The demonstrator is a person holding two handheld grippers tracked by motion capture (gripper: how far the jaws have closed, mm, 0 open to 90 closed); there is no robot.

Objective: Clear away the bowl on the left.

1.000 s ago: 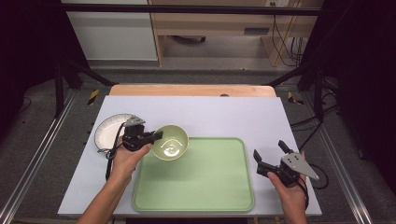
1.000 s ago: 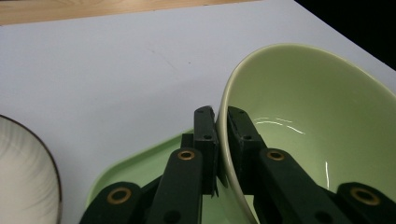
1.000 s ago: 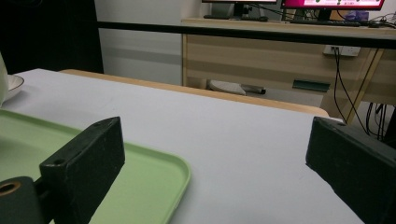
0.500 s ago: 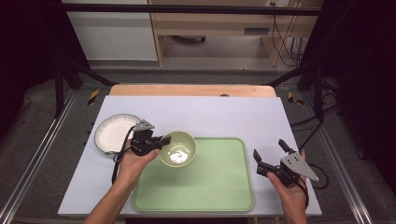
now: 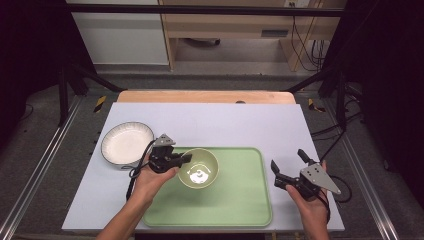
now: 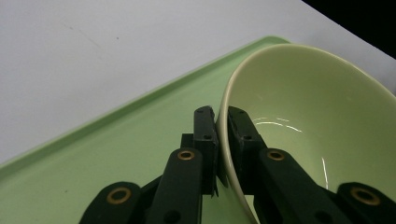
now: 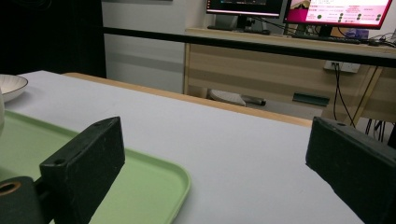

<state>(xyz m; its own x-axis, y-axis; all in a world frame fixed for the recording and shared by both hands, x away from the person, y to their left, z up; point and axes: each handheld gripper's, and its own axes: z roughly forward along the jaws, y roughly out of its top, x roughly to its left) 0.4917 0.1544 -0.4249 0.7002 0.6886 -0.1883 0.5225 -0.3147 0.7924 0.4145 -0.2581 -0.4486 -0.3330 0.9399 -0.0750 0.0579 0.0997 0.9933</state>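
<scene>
A pale green bowl [image 5: 199, 169] hangs or rests over the left part of the green tray [image 5: 240, 200]; whether it touches the tray I cannot tell. My left gripper [image 5: 186, 158] is shut on the bowl's left rim. In the left gripper view the rim [image 6: 222, 116] is pinched between the two black jaws, one inside the bowl [image 6: 308, 107] and one outside, above the tray [image 6: 140, 140]. My right gripper [image 5: 289, 164] is open with nothing in it, held off the tray's right edge. Its wide-apart jaws frame the tray's corner [image 7: 154, 182] in the right gripper view.
A white plate [image 5: 127, 143] with a dark rim lies on the white table [image 5: 225, 120] left of the tray, also as a plate [image 7: 10, 86] at far left. Behind the table stand a wooden desk [image 7: 289, 60] and monitors.
My left gripper has carried the bowl to the right, from beside the white plate to above the tray's left part. The right gripper has stayed put.
</scene>
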